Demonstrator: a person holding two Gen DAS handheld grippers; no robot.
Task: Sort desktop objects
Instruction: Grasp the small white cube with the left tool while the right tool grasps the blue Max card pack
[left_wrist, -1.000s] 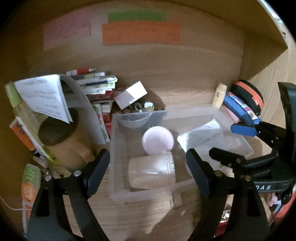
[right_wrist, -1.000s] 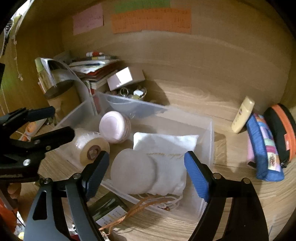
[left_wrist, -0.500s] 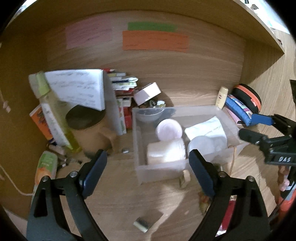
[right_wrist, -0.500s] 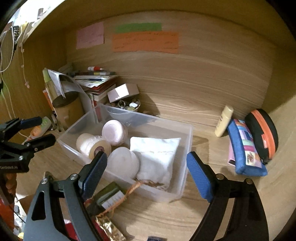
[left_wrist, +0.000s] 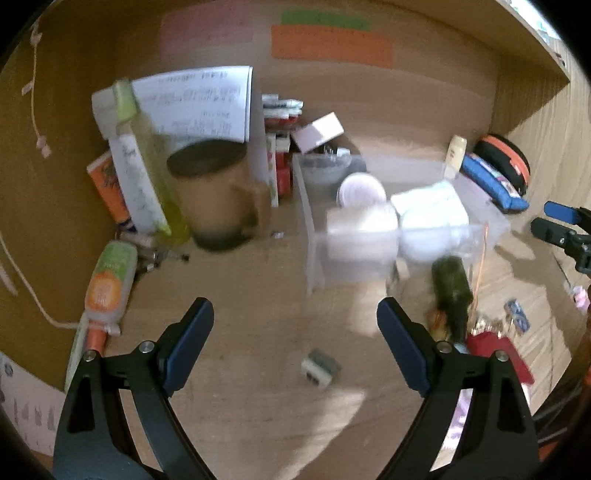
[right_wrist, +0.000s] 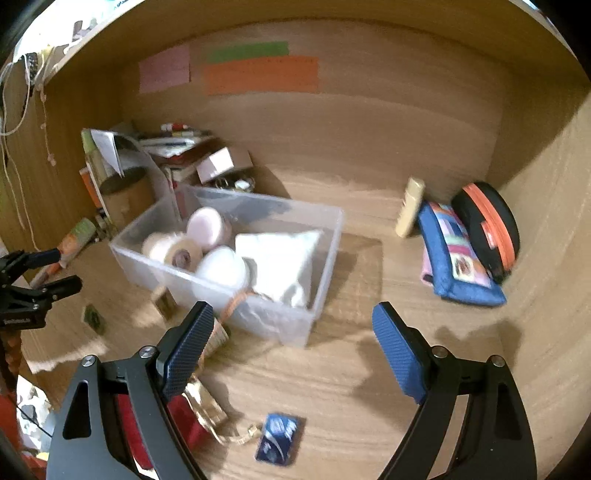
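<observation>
A clear plastic bin (right_wrist: 325, 258) stands on the wooden desk and holds a pink round jar (right_wrist: 205, 225), a white tape roll (right_wrist: 173, 253), a white round pad (right_wrist: 221, 267) and a white cloth (right_wrist: 284, 254). The bin also shows, blurred, in the left wrist view (left_wrist: 314, 254). My left gripper (left_wrist: 295, 328) is open and empty, held back over bare desk before the bin. My right gripper (right_wrist: 291, 339) is open and empty, in front of the bin's near right corner. A small grey-white block (left_wrist: 319, 369) lies on the desk between the left fingers.
A brown mug (left_wrist: 214, 195), bottles, papers and books crowd the back left. A cream tube (right_wrist: 408, 210), a blue pouch (right_wrist: 458, 266) and a black-orange case (right_wrist: 487, 229) lie at the right. A blue packet (right_wrist: 279, 437), gold wrapper and red item lie near the front.
Both grippers have pulled back from the bin toward the front of the desk, so the bin looks smaller and farther. Both stay open and empty.
</observation>
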